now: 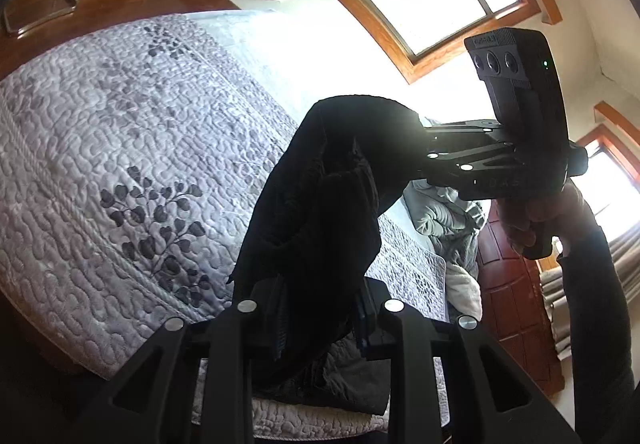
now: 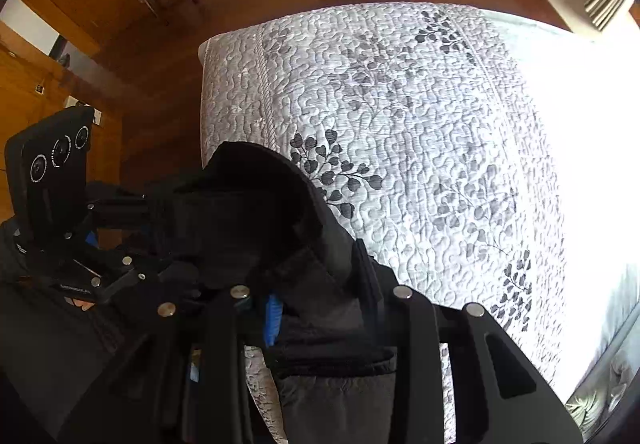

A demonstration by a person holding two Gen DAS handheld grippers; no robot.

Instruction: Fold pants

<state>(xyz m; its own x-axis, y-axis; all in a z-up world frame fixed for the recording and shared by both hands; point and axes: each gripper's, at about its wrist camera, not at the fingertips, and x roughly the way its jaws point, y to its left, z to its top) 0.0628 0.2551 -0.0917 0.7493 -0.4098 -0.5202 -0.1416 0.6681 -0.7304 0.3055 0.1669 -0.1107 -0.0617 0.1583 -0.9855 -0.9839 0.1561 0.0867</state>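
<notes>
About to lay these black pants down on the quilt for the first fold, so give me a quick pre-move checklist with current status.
1. Left tongs shut on the black fabric pants: ok.
2. Right tongs shut on the same pants: ok.
3. Pants lifted off the grey floral quilted bedspread: mostly ok; the lower part looks to rest on the quilt at the near edge.
4. Fabric flat between the two grips: not ok, it hangs bunched and creased.
5. Landing area on the bedspread free of clutter: ok in the part shown; the far side is washed out by window glare.
6. Which part of the pants each grip holds: cannot tell.
</notes>
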